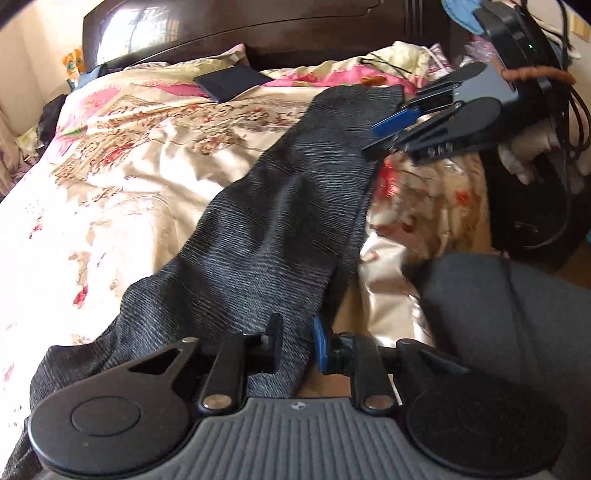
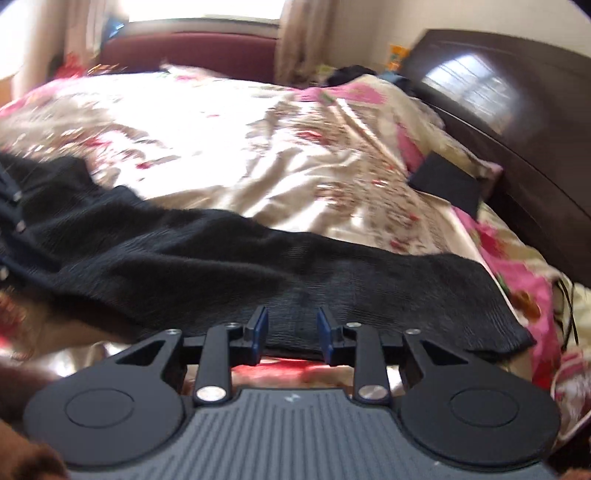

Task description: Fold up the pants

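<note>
Dark grey ribbed pants [image 1: 266, 221] lay stretched in a long strip across a bed covered by a cream floral bedspread [image 1: 122, 177], running along the bed's near edge toward the headboard end.

In the left wrist view, nearest the camera, the left gripper [image 1: 297, 345] sat low over one end of the pants. Its two fingers stood a modest gap apart, with the dark cloth lying between and beneath them; whether they pinched it could not be told. Just to the right of that gripper, a dark trouser-clad leg [image 1: 517, 314] of the person showed at the bed's near edge.

Farther along the strip, the right gripper [image 1: 384, 138] hovered beside the far end of the pants, near the edge of the cloth. Its blue-padded fingers [image 1: 395, 122] were spread apart and held nothing.

In the right wrist view, that same gripper [image 2: 291, 330] faced the long edge of the pants, its fingers parted with the cloth's edge lying just ahead of the tips.

Beyond the pants, a small flat dark rectangle [image 1: 231, 85] rested on the bedspread near the pillows. At the far end stood a glossy dark wooden headboard [image 1: 258, 29], reflecting a bright window.
</note>
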A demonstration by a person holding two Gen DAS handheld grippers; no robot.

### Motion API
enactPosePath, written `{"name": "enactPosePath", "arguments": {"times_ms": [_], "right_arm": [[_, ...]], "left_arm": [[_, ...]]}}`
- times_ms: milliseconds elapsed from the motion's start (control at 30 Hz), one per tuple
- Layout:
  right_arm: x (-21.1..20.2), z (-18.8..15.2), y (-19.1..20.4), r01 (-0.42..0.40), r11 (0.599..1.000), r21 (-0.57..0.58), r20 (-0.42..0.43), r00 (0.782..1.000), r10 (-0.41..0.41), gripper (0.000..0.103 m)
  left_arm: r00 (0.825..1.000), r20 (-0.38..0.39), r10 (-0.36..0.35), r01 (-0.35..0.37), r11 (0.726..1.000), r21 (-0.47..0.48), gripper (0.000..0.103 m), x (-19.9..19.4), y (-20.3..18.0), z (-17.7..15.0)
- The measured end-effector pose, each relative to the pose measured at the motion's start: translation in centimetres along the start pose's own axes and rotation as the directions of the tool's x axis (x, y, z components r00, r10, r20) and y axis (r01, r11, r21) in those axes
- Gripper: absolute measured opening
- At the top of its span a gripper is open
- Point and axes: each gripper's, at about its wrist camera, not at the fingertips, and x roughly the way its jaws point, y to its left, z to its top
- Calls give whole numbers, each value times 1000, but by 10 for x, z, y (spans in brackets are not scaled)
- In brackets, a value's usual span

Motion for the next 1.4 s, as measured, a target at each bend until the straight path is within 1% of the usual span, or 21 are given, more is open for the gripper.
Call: {"name": "enactPosePath", "arguments": {"times_ms": [67, 100, 133, 200, 233, 300, 433, 467, 600, 667, 767, 800, 833, 933, 1000, 1067, 1133, 1200, 1267, 1333, 1400], "right_arm": [[11, -5, -30, 76, 988, 137, -37, 997, -72, 38], [14, -11, -50, 99, 967, 234, -71, 994, -84, 35], [14, -17, -70, 97, 937, 337, -81, 994, -74, 32], [6, -28, -102, 70, 851, 521, -54, 997, -49, 32], [1, -34, -117, 65, 795, 603, -34, 998, -56, 35], [-3, -39, -132, 76, 727, 682, -10, 995, -95, 42], [10, -51, -149, 17, 612, 791, 72, 990, -120, 42], [18, -53, -150, 11, 596, 803, 72, 991, -116, 42], [34, -61, -148, 48, 590, 806, 75, 980, -183, 37], [26, -63, -149, 25, 572, 820, 100, 978, -185, 38], [18, -68, -152, 35, 580, 814, 103, 974, -203, 36], [20, -69, -154, 34, 587, 809, 107, 973, -203, 31], [24, -71, -158, 26, 579, 815, 110, 974, -198, 20], [34, -72, -171, -13, 522, 853, 125, 975, -181, 8], [33, -68, -177, -46, 512, 858, 160, 970, -181, 8], [31, -63, -179, -60, 518, 853, 187, 963, -196, 8], [34, -65, -179, -43, 522, 852, 166, 968, -190, 8], [34, -72, -176, -42, 535, 844, 170, 967, -192, 13], [36, -74, -172, -69, 541, 838, 188, 968, -168, 25], [40, -72, -169, -112, 556, 824, 218, 968, -128, 56], [47, -63, -162, -105, 603, 791, 214, 970, -111, 66]], "left_arm": [[997, -78, -12, 12, 1000, 3, 42, 18, 3, -2], [992, -126, -29, 30, 1000, 5, 43, 26, 3, -6], [991, -132, -20, 23, 1000, 16, 44, 28, 1, -10], [991, -133, -2, 10, 998, 58, 45, 23, -6, -14], [991, -135, 5, 5, 998, 68, 45, 21, -8, -13], [992, -125, -3, 12, 998, 68, 45, 17, -10, -9], [996, -89, 23, -16, 997, 78, 45, 13, -16, 1], [996, -86, 24, -18, 997, 74, 45, 14, -17, 3], [996, -74, 58, -54, 997, 60, 46, 16, -17, 8], [996, -67, 58, -55, 998, 36, 46, 16, -14, 9], [996, -63, 58, -57, 998, 24, 47, 19, -14, 10], [996, -65, 61, -59, 998, 29, 47, 21, -15, 11], [996, -68, 63, -61, 998, 36, 47, 23, -17, 12], [996, -56, 65, -62, 997, 45, 47, 23, -22, 16], [997, -44, 68, -66, 997, 46, 47, 23, -23, 20], [996, -35, 78, -77, 996, 44, 48, 26, -23, 23], [995, -25, 101, -100, 994, 46, 51, 29, -22, 23], [993, -16, 118, -118, 993, 25, 54, 30, -19, 20], [991, -13, 134, -134, 991, -10, 56, 29, -15, 15], [984, -11, 178, -178, 984, -31, 59, 30, -12, 7], [980, -10, 201, -201, 976, -77, 62, 30, -9, -1]]}}
